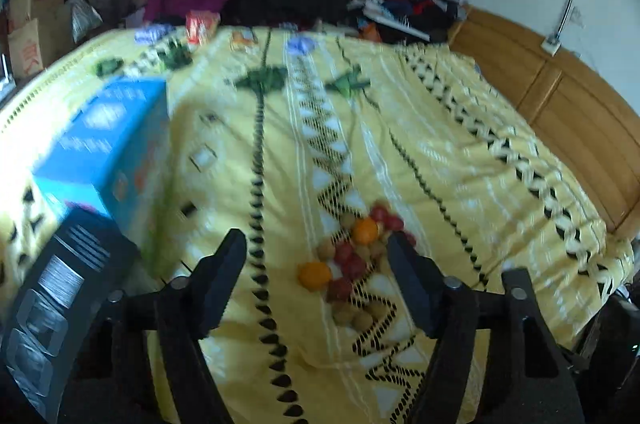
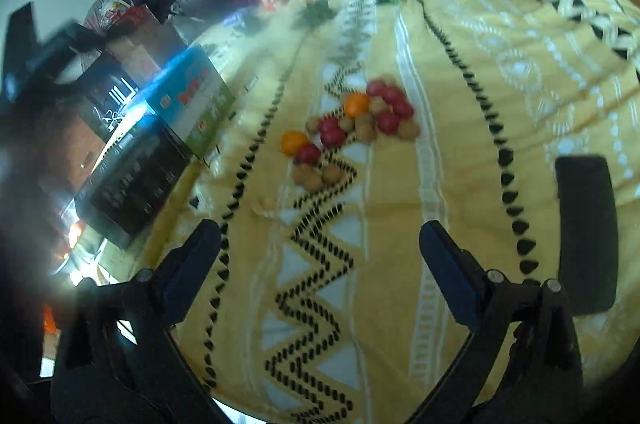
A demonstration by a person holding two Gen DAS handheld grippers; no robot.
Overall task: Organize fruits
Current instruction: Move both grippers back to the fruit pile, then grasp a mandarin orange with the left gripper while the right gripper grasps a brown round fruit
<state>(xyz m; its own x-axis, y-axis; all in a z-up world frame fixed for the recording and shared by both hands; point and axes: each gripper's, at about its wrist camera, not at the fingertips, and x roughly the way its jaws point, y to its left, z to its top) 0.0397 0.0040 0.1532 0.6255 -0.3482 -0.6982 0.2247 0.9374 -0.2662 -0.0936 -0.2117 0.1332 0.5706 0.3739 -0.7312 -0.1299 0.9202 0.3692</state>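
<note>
Fruit pile (image 1: 352,260) (oranges, red and brown fruits) lies loose on yellow bedspread (image 1: 460,151). Left gripper (image 1: 316,244) jaws apart, nothing gripped, pile just ahead by its right finger. Right gripper (image 2: 320,236) spread wide, empty, pile (image 2: 352,127) well ahead. Blue box (image 1: 104,139) left.

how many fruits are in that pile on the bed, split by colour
orange fruits: 2
red fruits: about 7
brown fruits: about 10, some partly hidden and blurred
total: about 19, all in one pile on the yellow bedspread
</note>
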